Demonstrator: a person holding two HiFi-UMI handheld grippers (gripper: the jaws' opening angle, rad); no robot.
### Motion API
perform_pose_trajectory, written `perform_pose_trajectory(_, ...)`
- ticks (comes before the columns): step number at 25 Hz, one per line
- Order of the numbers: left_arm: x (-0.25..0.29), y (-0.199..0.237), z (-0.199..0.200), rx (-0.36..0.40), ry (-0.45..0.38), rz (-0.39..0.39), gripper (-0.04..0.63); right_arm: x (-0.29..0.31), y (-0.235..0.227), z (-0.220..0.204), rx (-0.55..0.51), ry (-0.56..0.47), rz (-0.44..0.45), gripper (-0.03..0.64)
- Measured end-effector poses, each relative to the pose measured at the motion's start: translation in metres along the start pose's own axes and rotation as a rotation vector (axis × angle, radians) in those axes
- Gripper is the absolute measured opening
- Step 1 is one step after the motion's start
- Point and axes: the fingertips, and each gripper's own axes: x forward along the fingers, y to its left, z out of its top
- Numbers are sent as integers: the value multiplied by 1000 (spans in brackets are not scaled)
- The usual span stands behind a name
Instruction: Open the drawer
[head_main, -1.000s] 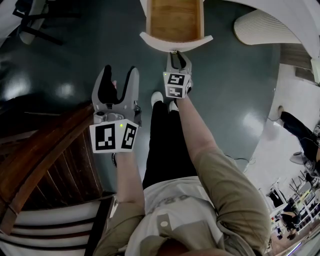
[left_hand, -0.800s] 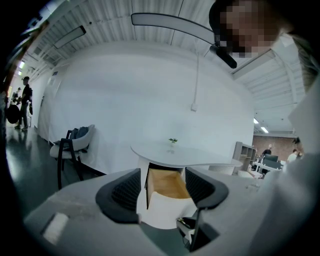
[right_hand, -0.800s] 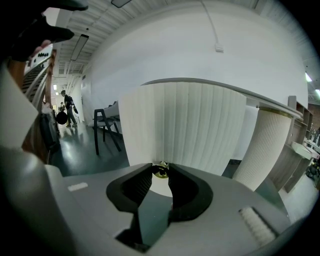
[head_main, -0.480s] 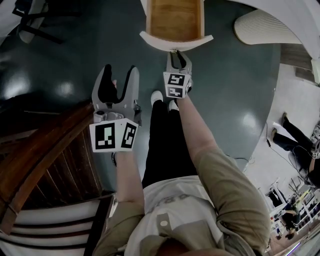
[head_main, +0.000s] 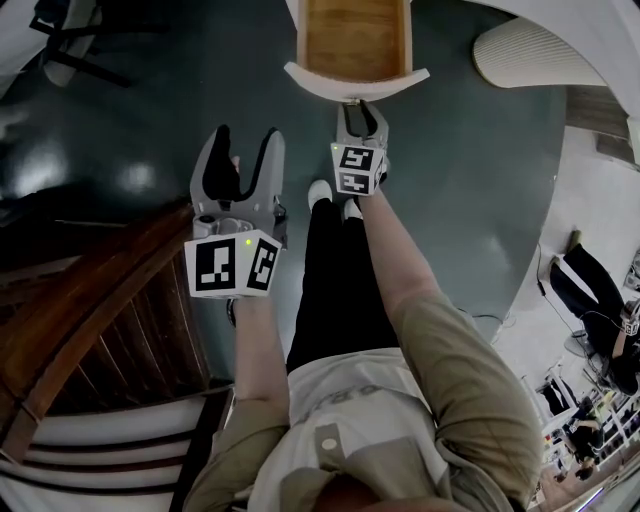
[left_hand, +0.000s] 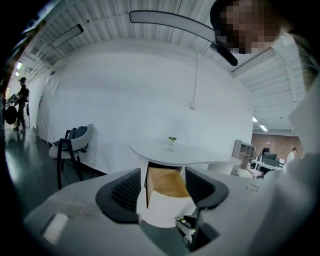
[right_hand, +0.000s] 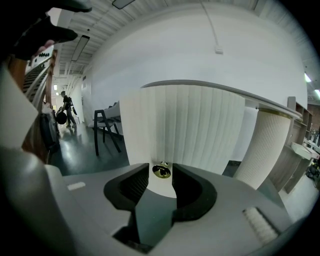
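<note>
Pretty sure we're basically done: the white-fronted wooden drawer (head_main: 352, 40) sits pulled out under the round white table (left_hand: 200, 154), our right gripper (head_main: 360, 108) has just been opening off its small brass knob (right_hand: 161, 171), which is still between the jaws, and the left gripper (head_main: 243, 150) hangs wide and empty.

No legible text, shirt print (head_main: 345, 398) too blurred to read

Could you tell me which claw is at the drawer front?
The right claw, whose jaws have just been opening either side of the brass knob; the left claw hangs back, away from the drawer.
</note>
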Motion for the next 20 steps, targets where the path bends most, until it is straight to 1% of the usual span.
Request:
perform_pose_trajectory(2,0,-2,2,2,3,-3,282,-5,2,1,-1,4,13,175)
perform_pose_trajectory(5,-1,-5,9,1,7,-6,282,-15,2,7,1,4,23,175)
perform_pose_trajectory(8,-3,-7,18,1,7,-10,282,-29,-2,21,3,1,13,175)
perform_pose_trajectory(10,-4,-11,27,9,12,-24,282,-41,-7,36,-5,-10,2,175)
perform_pose_trajectory(13,-4,-16,43,-6,19,-38,282,-55,-16,57,-34,-11,-8,175)
perform_pose_trajectory(16,-6,-18,63,-6,16,-36,282,-68,-26,82,-46,-19,-13,175)
perform_pose_trajectory(20,-9,-20,96,4,-1,-29,282,-91,-42,128,-35,-50,-33,174)
